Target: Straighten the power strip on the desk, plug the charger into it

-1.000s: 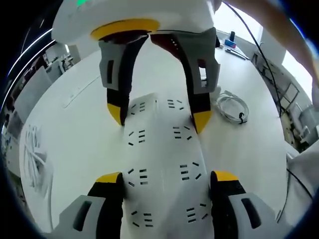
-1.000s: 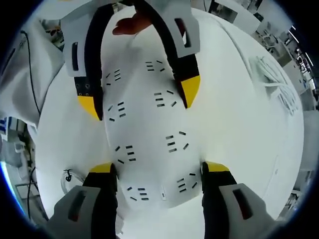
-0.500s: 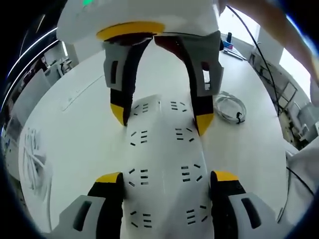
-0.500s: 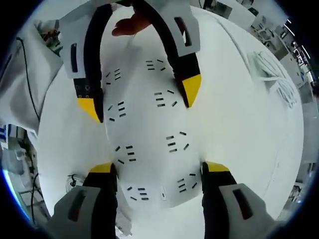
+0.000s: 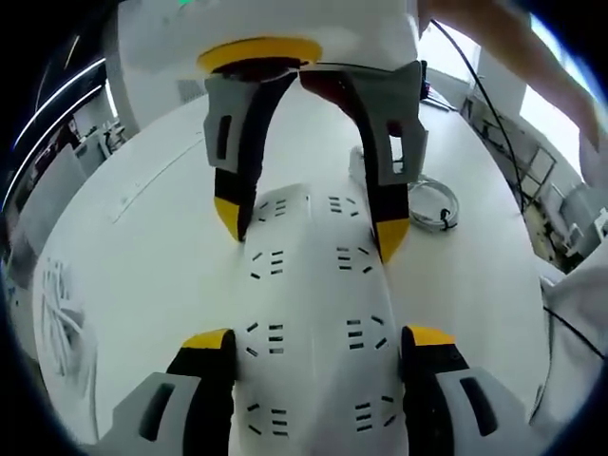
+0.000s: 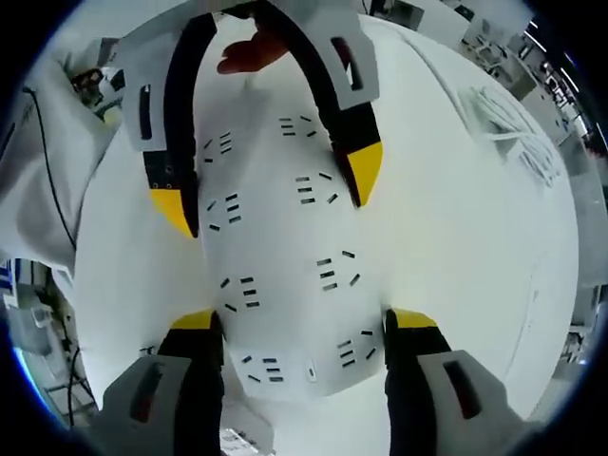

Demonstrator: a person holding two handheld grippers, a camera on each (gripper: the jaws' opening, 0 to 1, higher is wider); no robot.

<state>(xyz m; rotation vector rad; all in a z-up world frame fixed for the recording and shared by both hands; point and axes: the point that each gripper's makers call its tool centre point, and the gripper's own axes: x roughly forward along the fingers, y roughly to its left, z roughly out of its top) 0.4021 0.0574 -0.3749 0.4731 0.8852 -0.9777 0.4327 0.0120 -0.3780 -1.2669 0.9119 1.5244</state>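
Observation:
A white power strip with several sockets lies lengthwise over the white desk. Both grippers clamp it from opposite ends. In the left gripper view my left gripper is shut on the near end, its yellow-tipped jaws pressed to the strip's two sides. My right gripper comes in from the top, shut on the far end. In the right gripper view the strip sits in my right gripper, with the left gripper opposite. A coiled white charger cable lies on the desk right of the strip.
A person's hand shows behind the left gripper. A bundle of white cables lies on the desk at the upper right of the right gripper view. Shelves and a black cord stand beyond the desk edge.
The desk and the coiled cable have shifted in both views while the strip stays fixed between both grippers. The strip has turned slightly along with them.

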